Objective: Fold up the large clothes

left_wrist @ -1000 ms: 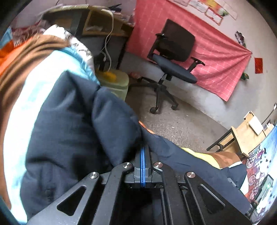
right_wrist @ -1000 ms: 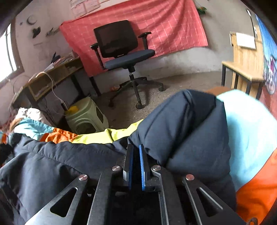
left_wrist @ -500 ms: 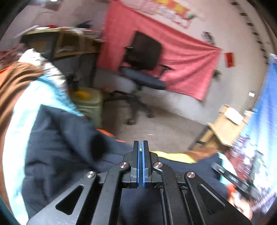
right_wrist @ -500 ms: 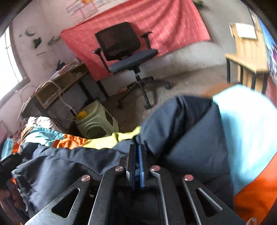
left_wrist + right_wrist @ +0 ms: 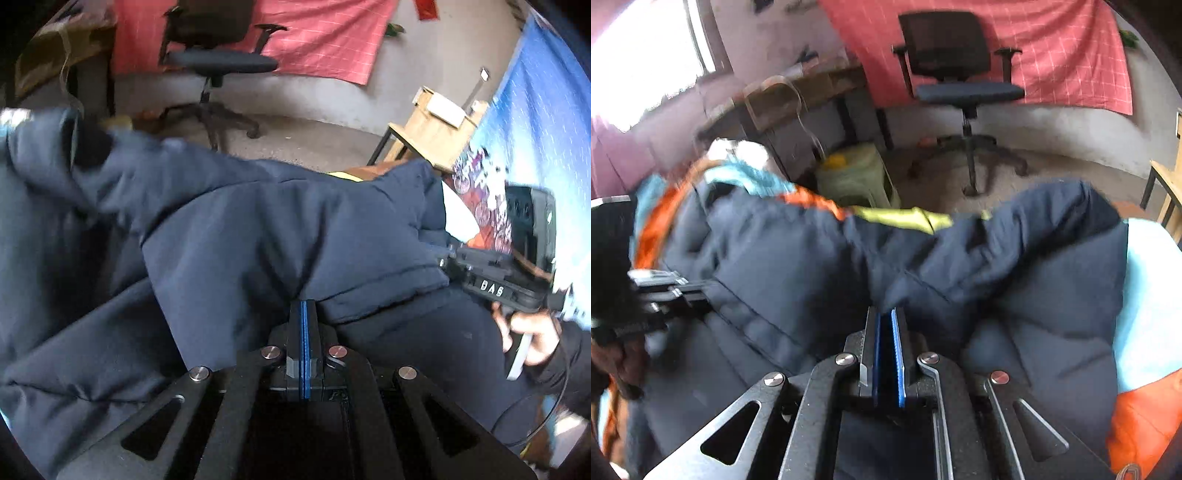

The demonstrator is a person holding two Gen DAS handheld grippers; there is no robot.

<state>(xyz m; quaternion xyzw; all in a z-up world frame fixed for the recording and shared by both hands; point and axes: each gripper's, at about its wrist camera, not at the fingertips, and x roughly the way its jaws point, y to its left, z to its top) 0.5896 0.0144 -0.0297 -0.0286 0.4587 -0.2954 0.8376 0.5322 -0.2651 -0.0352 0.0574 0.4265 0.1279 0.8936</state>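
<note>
Navy padded jacket [image 5: 280, 229], bunched, folded over itself on bedding

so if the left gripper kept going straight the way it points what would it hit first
Most likely the navy padded jacket: the left gripper already has its fingers shut at a fold of it, with more jacket bulging directly ahead. Depth beyond is unclear.

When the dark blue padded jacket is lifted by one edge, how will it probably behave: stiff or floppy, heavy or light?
The jacket probably flops: it sags in soft folds around the left gripper. Its puffy quilting suggests bulk yet little weight. The smooth shell may slip from the right gripper.
</note>
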